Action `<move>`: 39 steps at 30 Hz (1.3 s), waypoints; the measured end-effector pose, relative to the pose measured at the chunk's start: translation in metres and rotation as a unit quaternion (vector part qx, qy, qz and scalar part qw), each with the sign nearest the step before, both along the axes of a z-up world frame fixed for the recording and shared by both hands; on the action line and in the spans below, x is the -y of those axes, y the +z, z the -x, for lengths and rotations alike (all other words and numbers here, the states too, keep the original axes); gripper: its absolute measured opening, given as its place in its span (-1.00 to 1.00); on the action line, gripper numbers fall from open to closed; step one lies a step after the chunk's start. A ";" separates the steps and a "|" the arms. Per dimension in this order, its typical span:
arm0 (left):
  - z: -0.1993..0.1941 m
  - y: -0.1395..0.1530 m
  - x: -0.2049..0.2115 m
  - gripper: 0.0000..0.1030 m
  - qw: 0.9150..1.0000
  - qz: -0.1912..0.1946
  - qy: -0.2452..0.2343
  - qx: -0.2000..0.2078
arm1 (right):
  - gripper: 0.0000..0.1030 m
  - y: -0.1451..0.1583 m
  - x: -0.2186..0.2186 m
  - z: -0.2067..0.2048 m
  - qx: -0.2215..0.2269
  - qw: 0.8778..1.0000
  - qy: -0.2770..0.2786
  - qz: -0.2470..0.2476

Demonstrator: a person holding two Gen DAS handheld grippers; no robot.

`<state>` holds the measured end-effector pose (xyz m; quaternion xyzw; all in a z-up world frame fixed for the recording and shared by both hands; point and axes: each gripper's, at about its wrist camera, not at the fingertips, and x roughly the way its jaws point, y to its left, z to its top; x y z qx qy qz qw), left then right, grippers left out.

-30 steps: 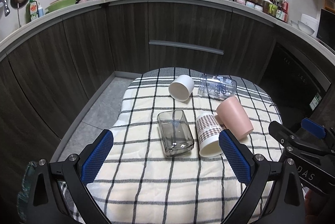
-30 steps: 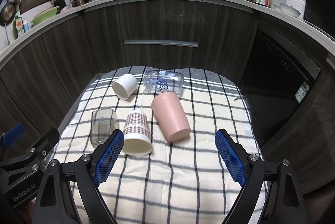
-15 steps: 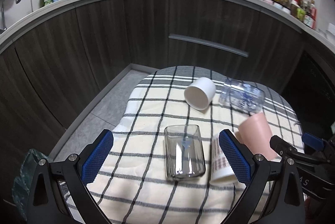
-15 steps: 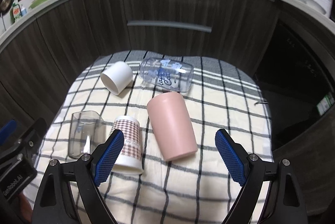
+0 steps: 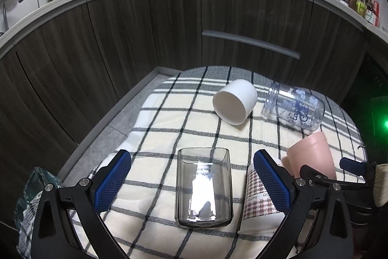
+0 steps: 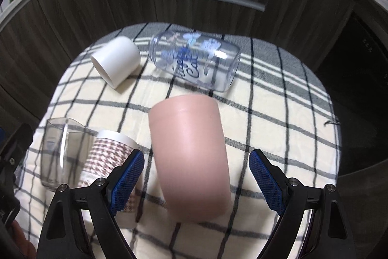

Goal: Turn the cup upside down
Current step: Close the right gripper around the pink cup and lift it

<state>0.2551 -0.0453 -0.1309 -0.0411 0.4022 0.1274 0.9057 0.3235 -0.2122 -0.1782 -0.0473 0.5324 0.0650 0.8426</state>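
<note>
Several cups lie on their sides on a checked cloth [image 5: 169, 118]. A clear square glass [image 5: 203, 186] lies between the open fingers of my left gripper [image 5: 194, 179]. A pink cup [image 6: 189, 157] lies between the open fingers of my right gripper [image 6: 196, 179]; it also shows in the left wrist view [image 5: 312, 152]. A houndstooth paper cup [image 6: 109, 157] lies between glass and pink cup. A white cup [image 6: 116, 62] and a clear printed jar [image 6: 194, 60] lie further back. Neither gripper touches a cup.
The cloth [image 6: 278, 113] covers a small table in front of dark wood kitchen cabinets [image 5: 218, 16]. A grey ledge [image 5: 101, 128] runs along the table's left side. The right gripper [image 5: 351, 174] shows at the right edge of the left wrist view.
Both grippers have moved forward and down toward the cups. The glass now sits between the left fingers and the pink cup between the right fingers. The cups have not moved.
</note>
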 end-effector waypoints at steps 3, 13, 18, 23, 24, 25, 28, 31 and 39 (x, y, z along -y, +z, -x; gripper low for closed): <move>-0.005 -0.007 0.001 0.99 1.000 0.002 0.000 -0.008 | 0.71 -0.012 0.000 -0.008 -0.013 1.000 0.003 -0.003; -0.008 -0.013 -0.004 0.99 1.000 0.004 -0.001 -0.016 | 0.39 -0.024 0.000 -0.014 -0.029 0.999 0.002 -0.024; 0.006 -0.001 -0.009 0.99 1.000 0.011 -0.009 -0.007 | 0.38 -0.009 0.001 0.001 -0.027 0.999 -0.012 -0.028; 0.026 0.019 -0.016 0.99 1.000 0.013 -0.018 0.007 | 0.38 0.014 0.000 0.024 -0.024 0.999 -0.032 -0.033; 0.032 0.024 -0.018 0.99 1.000 0.015 -0.019 0.011 | 0.38 0.019 -0.001 0.030 -0.023 0.999 -0.035 -0.035; 0.038 0.029 -0.021 0.99 1.000 0.016 -0.021 0.015 | 0.38 0.024 -0.001 0.036 -0.022 0.998 -0.037 -0.037; 0.057 0.043 -0.028 0.99 0.999 0.020 -0.030 0.026 | 0.38 0.044 -0.001 0.059 -0.021 0.998 -0.043 -0.047; 0.078 0.054 -0.035 1.00 0.998 0.018 -0.041 0.035 | 0.38 0.055 -0.006 0.084 -0.032 0.997 -0.048 -0.060; 0.130 0.057 -0.068 1.00 0.998 0.015 -0.058 0.037 | 0.38 0.037 -0.024 0.151 -0.099 0.985 -0.082 -0.113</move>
